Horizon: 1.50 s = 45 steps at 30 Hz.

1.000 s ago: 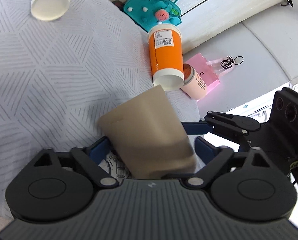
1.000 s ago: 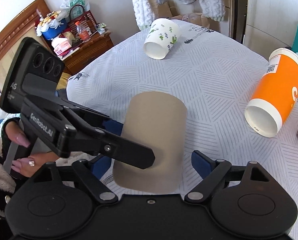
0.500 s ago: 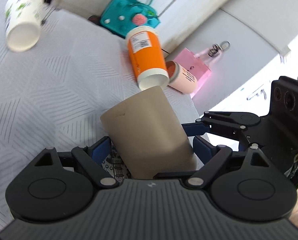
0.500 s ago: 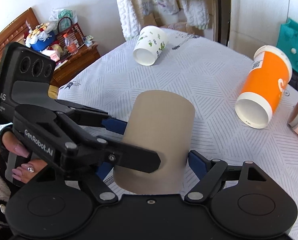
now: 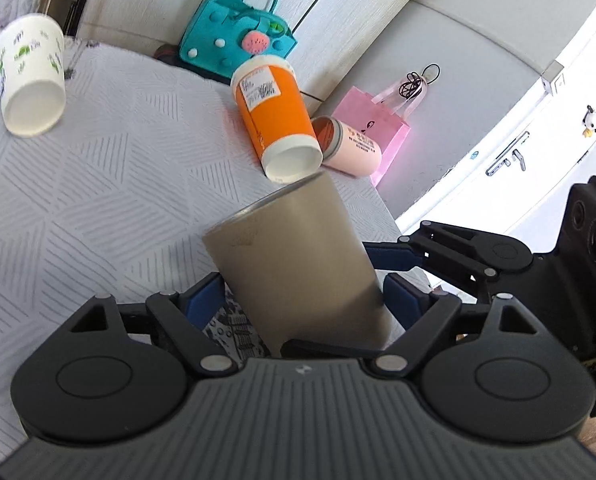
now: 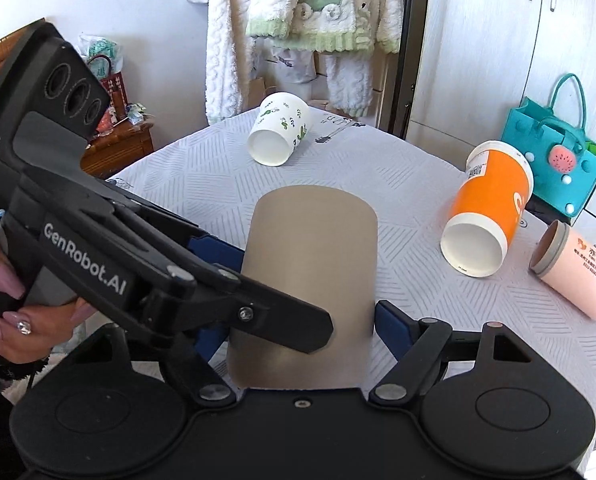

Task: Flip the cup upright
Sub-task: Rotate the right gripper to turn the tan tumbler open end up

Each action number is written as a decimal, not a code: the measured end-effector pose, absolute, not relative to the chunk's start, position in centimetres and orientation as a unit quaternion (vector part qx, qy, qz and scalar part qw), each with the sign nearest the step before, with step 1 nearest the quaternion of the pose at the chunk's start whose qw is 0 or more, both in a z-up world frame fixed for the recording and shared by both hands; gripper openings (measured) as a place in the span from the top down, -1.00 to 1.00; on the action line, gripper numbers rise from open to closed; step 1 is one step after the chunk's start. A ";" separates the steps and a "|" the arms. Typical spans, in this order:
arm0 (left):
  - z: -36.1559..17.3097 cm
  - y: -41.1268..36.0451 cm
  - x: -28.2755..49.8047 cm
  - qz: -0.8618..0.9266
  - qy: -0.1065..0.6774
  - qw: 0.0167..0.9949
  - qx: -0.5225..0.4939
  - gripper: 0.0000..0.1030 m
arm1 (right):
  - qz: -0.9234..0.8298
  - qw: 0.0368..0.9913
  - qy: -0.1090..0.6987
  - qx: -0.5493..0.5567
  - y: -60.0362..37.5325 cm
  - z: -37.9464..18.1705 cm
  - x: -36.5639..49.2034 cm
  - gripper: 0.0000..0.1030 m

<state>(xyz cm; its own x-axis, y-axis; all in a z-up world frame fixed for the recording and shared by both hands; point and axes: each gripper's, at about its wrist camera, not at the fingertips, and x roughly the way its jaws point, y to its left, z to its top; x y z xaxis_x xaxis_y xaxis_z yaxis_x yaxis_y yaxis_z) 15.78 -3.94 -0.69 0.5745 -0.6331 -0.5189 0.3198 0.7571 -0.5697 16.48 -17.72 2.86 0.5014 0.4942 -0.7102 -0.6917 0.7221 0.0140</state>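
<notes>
- The tan cup sits at the near edge of the bench, pinned between both tools. Its body leans away from you, and its far end stands clear above the cloth.
- Left hand-held gripper: narrowed onto the cup, with a blue pad pressed to each side of the lower wall. It holds the cup.
- Right hand-held gripper: also closed on the cup. Its right pad now touches the wall, where a second ago a gap showed beside it. Its left pad is hidden behind the other tool.
- Change: over the last second both cameras have pitched upward. More wall and cupboard fill each view, and the bench has dropped lower in frame. The cup has kept its place between the pads, so it is swinging with the tools.
- Meaning: by this reading the flip is under way, with the grasp done and the rotation partly made. You cannot tell from either view which end is the mouth, nor whether the near end has left the bench, since the tool bodies cover it.
- Bystanders: the white leaf-print cup lies on its side at the far left. The orange cup and the pink cup lie on their sides at the right. All three are well apart from the grasp and seem to pose no obstacle.
- Caution: two tools share one thin wall, so uneven squeeze could dent it or let it twist as you turn.
</notes>
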 end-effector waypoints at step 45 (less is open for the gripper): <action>2.8 -2.5 22.8 -0.261 0.238 0.933 -0.075 -0.52 | 0.301 0.912 0.260 -0.101 -14.6 0.8 26.1 -0.58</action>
